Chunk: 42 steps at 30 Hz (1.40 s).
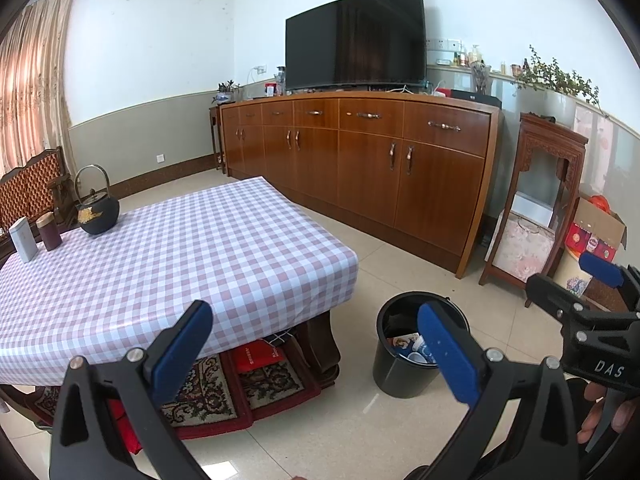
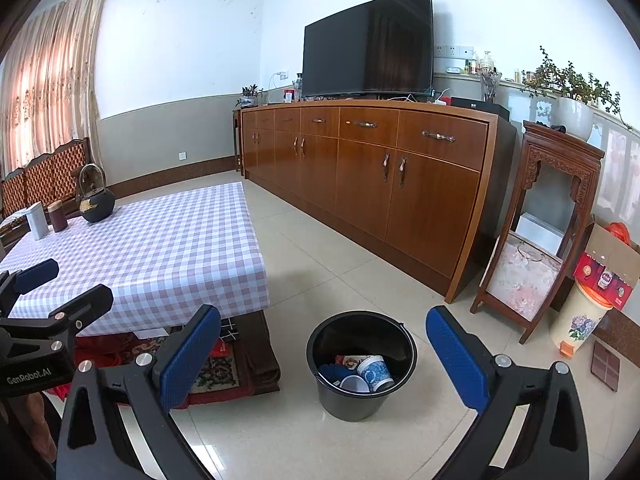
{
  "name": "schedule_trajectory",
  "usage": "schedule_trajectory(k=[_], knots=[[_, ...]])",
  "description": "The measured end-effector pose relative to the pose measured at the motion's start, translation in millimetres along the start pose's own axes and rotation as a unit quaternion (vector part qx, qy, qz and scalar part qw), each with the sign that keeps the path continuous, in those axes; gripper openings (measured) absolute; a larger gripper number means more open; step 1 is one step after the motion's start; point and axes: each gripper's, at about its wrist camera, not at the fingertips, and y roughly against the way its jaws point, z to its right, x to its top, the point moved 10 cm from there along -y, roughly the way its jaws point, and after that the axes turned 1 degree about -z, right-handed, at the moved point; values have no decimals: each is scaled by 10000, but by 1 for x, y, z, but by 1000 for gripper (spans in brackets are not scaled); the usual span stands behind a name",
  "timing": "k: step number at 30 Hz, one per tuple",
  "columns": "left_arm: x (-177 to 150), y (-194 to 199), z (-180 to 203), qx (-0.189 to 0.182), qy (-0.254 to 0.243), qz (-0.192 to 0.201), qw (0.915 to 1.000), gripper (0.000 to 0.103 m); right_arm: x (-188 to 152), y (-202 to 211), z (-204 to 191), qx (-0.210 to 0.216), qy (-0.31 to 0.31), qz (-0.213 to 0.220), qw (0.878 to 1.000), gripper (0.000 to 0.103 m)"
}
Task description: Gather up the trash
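Both claws gape above tiled floor (image 2: 320, 272) beside checkered table (image 1: 180, 248).

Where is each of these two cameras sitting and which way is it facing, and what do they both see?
Left wrist: rides the left gripper, looking forward past its open blue jaws at the checkered table and black trash bucket; the right gripper and some fingers show at the right edge.
Right wrist: rides the right gripper, open jaws framing the bucket on the floor; the left gripper shows at the left edge.
Shared: table, bucket holding paper cups, wooden cabinet, television, black teapot.
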Motion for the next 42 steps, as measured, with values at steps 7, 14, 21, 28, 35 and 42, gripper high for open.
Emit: schedule_trajectory(k=[7, 14, 21, 28, 35, 42], knots=[[0, 0, 0, -9, -3, 1, 10000, 103, -1, -1, 1, -11, -6, -17, 10000, 103], [2, -1, 0, -12, -21, 18, 10000, 103, 0, 0, 0, -10, 12, -11, 10000, 103], [1, -1, 0, -25, -23, 12, 10000, 103, 1, -1, 1, -15, 13, -11, 10000, 103], [2, -2, 1, -18, -40, 13, 10000, 103, 1, -1, 1, -13, 11, -13, 10000, 103], [1, -3, 0, -72, -28, -17, 10000, 103, 1, -3, 2, -29, 7, -20, 10000, 103], [-5, -9, -1, -17, -26, -157, 9999, 103, -1, -4, 1, -21, 38, -41, 10000, 103]])
